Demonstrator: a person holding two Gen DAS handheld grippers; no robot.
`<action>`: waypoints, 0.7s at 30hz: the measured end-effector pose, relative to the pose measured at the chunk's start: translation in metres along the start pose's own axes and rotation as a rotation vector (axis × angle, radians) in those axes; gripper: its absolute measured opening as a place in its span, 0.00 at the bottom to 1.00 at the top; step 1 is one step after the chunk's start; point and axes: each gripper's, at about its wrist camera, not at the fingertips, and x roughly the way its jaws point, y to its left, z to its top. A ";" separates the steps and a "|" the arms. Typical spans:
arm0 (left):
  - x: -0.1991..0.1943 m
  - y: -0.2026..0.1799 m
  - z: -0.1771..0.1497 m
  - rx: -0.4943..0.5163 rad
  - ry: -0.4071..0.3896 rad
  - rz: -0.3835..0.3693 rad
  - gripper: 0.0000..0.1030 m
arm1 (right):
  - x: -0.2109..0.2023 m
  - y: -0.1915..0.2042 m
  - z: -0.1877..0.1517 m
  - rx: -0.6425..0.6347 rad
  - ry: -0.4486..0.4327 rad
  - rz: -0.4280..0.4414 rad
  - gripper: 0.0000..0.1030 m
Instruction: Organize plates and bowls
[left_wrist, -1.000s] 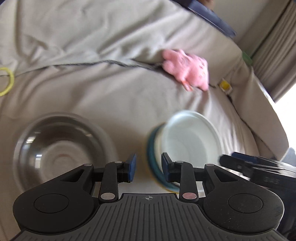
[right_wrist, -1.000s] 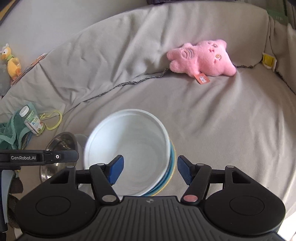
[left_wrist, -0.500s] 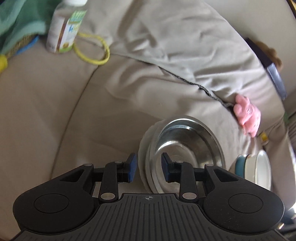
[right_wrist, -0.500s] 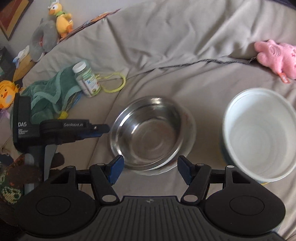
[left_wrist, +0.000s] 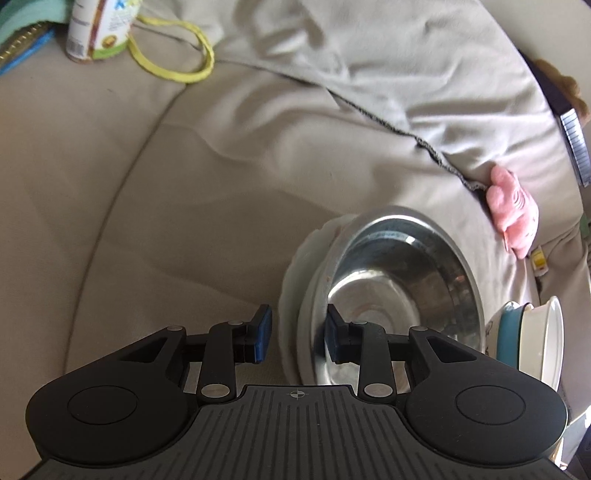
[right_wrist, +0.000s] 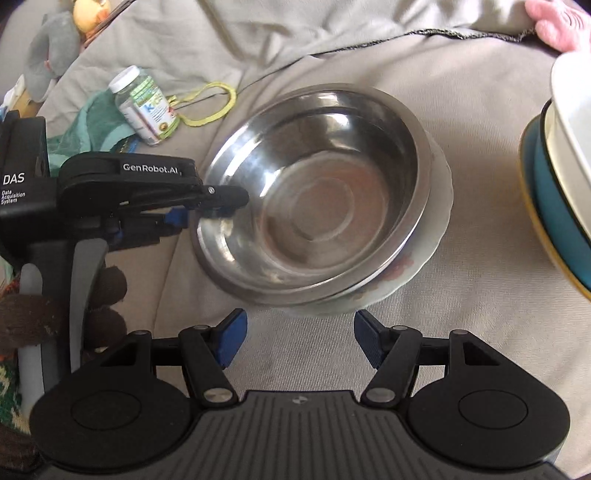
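The left claw (left_wrist: 297, 338) stands narrow astride the rims of the steel bowl (right_wrist: 314, 195) and white plate (right_wrist: 439, 206), not yet closed. The right claw (right_wrist: 297, 339) waits wide. Next, I think, pinching and lifting.

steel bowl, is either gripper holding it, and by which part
The left gripper straddles the steel bowl at its near-left rim, but contact cannot be told. The right gripper holds nothing.
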 end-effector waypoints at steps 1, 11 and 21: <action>0.004 -0.002 0.001 0.000 0.009 -0.002 0.33 | 0.003 -0.002 0.001 0.010 0.000 0.003 0.63; 0.019 -0.021 0.007 0.019 0.045 0.042 0.55 | 0.016 -0.017 -0.007 -0.028 -0.064 0.072 0.61; 0.039 -0.052 0.021 0.059 0.031 0.050 0.62 | 0.010 -0.036 0.005 -0.002 -0.093 0.088 0.57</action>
